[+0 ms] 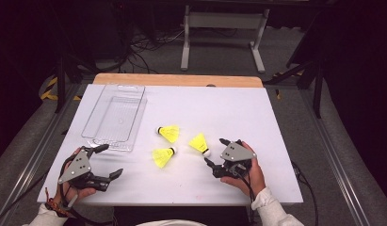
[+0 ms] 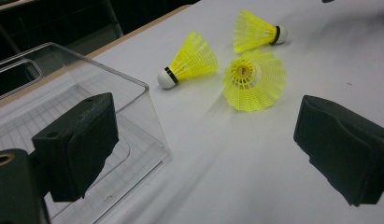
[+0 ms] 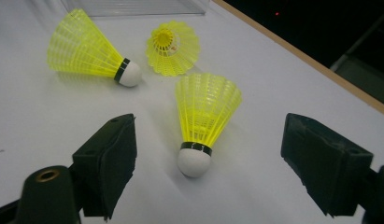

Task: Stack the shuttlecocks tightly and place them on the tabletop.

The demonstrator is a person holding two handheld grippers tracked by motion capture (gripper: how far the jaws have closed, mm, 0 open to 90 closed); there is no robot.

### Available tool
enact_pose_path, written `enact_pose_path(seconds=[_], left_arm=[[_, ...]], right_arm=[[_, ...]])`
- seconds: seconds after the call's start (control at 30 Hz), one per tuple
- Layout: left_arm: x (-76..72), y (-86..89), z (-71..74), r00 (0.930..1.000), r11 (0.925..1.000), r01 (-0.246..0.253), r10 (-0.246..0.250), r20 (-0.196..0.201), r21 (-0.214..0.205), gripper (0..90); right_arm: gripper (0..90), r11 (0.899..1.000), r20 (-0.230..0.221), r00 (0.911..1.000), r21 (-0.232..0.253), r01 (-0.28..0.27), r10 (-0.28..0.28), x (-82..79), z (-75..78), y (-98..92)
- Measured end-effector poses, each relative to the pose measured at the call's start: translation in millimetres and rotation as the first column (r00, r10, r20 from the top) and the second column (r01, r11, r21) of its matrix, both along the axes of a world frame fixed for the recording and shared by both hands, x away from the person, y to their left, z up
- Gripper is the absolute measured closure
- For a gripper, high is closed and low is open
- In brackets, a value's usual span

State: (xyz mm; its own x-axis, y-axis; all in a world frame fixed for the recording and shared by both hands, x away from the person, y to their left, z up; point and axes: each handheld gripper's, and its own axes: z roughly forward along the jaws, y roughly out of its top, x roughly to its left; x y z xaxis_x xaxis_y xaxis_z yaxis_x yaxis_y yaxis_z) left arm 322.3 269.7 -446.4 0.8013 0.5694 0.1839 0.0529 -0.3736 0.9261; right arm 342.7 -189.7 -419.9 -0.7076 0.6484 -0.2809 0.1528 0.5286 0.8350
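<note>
Covering most of the desk, the white table top [image 1: 191, 103] carries everything in play. At its far left lies a clear plastic box [image 1: 116, 117], empty, and probably the place the small things are meant to end up, since it sits within easy reach of the left hand.

The left gripper [image 1: 108, 161] hangs by the box's near corner with its jaws spread and nothing between them, seemingly waiting its turn. The right gripper [image 1: 217, 151] is lowered at the right side, jaws apart, straddling the cork end of the nearest shuttlecock [image 3: 204, 122] without pressing on it; that looks like a line-up for a pinch.

Three yellow shuttlecocks lie loose on their sides mid-table: this one, another [image 1: 164, 157] just left of it, and a third [image 1: 169, 133] nearer the box.
</note>
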Motion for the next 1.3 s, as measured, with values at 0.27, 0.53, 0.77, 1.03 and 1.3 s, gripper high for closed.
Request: enact_pose_path(seconds=[0.27,0.53,0.77,1.03,1.3], left_arm=[[0.5,-1.9,-0.1,0.9998,0.9998,0.018,-0.018,-0.010,-0.005,3.8],[1.2,-1.4,-0.4,0.9999,1.0000,0.007,-0.007,-0.010,-0.007,3.2],[3.1,-1.1,-1.5,0.9999,1.0000,0.005,-0.006,-0.015,-0.008,3.4],[5.3,-1.0,-4.1,0.9993,0.9998,0.017,-0.017,-0.032,0.000,3.5],[5.9,-1.9,-4.6,0.9991,0.9997,0.024,-0.024,-0.036,-0.001,3.7]], right_arm=[[16.8,1.000,-0.071,0.9974,0.023,-0.011,0.013,27.9,12.3,8.8],[21.2,1.000,-0.084,0.9961,0.000,-0.029,0.029,50.5,18.9,18.9],[22.8,0.999,-0.135,0.9903,-0.032,-0.038,0.033,64.3,16.3,35.2],[25.8,0.998,-0.167,0.9854,-0.044,-0.043,0.035,76.2,14.8,42.8],[25.3,1.000,-0.208,0.9780,-0.021,-0.024,0.019,82.4,4.2,40.6]])
